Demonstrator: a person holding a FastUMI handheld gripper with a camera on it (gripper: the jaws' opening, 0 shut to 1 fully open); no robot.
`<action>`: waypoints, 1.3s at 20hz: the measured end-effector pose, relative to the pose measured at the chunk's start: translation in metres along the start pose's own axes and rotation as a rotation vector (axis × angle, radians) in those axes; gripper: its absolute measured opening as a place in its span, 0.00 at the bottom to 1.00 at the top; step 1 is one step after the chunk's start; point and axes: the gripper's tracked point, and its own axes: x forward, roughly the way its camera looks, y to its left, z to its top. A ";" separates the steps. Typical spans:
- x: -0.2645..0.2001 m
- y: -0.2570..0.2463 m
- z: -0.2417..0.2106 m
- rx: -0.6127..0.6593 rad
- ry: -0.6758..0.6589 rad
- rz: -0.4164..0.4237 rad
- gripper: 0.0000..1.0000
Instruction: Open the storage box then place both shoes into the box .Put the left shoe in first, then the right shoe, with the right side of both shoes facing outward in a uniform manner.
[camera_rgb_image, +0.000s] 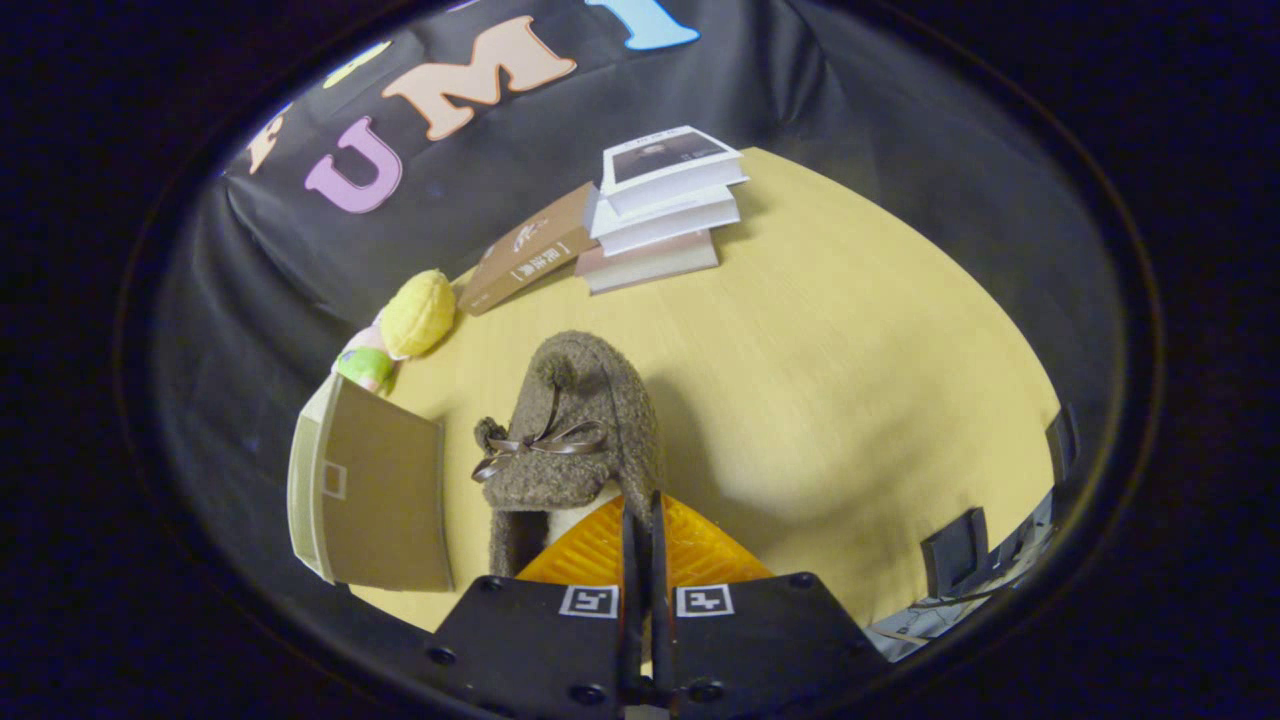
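Tongs pinching brown fuzzy shoe at its rear rim, box open beside it at table edge, books stacked at far edge

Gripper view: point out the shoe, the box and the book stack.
Shoe (575, 420), gripper view, on its fuzzy top near the bow.
Box (380, 490), gripper view, on its brown flap.
Book stack (665, 205), gripper view, on the page edges.

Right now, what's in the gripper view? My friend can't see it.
The gripper is pinched shut on the rim of a fuzzy brown slipper with a ribbon bow, on a yellow table. A cardboard box sits beside it; books and a plush toy lie beyond.
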 end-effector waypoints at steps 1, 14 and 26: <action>-0.003 0.010 0.002 0.001 -0.008 0.003 0.07; -0.036 0.148 0.012 -0.033 -0.076 0.078 0.07; -0.033 0.290 -0.008 -0.081 -0.083 0.210 0.07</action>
